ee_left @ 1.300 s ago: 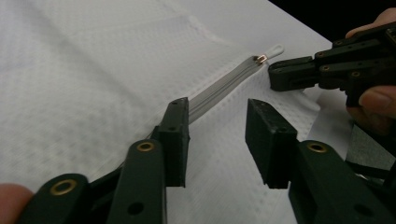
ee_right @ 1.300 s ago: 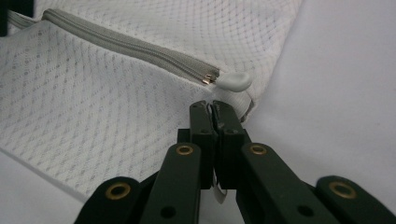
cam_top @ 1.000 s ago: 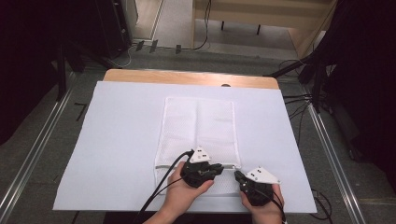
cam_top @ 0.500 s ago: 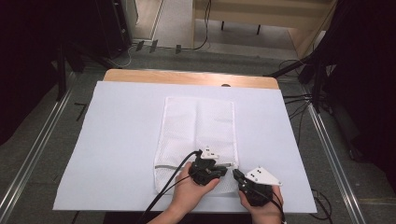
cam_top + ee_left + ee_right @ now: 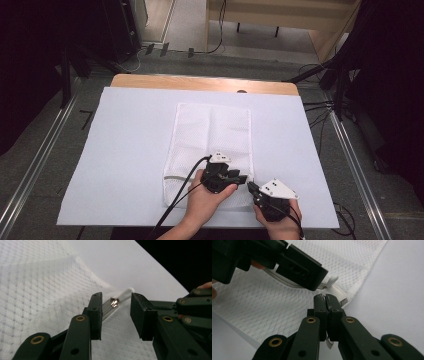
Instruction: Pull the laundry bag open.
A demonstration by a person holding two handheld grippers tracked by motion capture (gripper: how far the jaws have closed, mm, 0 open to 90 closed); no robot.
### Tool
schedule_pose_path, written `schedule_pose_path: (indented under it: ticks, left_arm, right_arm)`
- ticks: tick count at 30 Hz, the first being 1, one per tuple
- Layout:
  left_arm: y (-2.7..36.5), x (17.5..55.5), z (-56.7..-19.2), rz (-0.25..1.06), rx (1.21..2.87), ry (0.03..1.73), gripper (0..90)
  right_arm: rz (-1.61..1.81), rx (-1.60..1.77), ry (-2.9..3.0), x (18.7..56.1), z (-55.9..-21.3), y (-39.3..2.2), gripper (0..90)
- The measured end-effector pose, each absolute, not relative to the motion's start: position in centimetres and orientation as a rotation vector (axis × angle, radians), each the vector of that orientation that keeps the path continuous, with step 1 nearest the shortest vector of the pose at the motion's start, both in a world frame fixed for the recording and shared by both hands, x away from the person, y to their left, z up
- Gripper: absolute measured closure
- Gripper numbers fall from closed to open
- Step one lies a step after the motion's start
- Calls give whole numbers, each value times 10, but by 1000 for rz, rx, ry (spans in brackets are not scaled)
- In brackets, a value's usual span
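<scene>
The white mesh bag [image 5: 210, 150] lies flat on the white sheet [image 5: 125, 150] covering the table, its near right corner between the two grippers. The left gripper [image 5: 116, 312] sits over that corner, jaws parted around the zipper pull [image 5: 114, 302] — not touching it. Just right, the right gripper [image 5: 326, 301] is clamped tight on the bag's corner edge — a white strip shows between its jaws.

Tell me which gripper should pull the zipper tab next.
Left, probably. The left gripper is open with the zipper tab between its jaws; the right gripper is shut on the mesh bag corner, anchoring it.
</scene>
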State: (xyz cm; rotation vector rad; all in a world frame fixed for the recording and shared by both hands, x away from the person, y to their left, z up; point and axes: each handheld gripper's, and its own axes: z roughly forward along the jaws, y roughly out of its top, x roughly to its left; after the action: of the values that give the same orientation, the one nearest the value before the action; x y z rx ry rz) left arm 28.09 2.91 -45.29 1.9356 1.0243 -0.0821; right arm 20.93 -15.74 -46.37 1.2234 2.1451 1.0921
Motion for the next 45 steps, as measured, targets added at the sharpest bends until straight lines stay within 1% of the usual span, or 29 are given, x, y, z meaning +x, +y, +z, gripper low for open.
schedule_pose_path:
  ticks: [4,8,10,13,15,20,23,30,36,45]
  left_arm:
    - [25,286,-450,-105,1922,1043,599]
    - [19,291,-449,-164,1909,1069,563]
    - [16,292,-449,-166,1912,1082,531]
    - [10,293,-450,-153,1943,1096,519]
    - [9,293,-452,-142,1955,1098,596]
    - [16,296,-451,-163,1949,1101,678]
    - [20,298,-451,-205,1944,1088,729]
    - [29,298,-458,-258,1930,1101,819]
    - [36,300,-461,-298,1897,1101,867]
    - [44,299,-462,-278,1902,1073,872]
  right_arm:
    - [1089,1220,2149,209,-464,-157,897]
    - [1083,1214,2152,209,-464,-156,898]
    - [1079,1209,2155,209,-464,-155,898]
    - [1073,1193,2160,209,-464,-154,898]
    - [1070,1189,2162,209,-464,-154,898]
    - [1068,1187,2164,209,-464,-154,898]
    - [1064,1186,2163,209,-464,-154,898]
    - [1069,1190,2160,210,-464,-154,898]
    - [1075,1193,2166,210,-464,-154,900]
    - [1071,1243,2155,213,-460,-158,900]
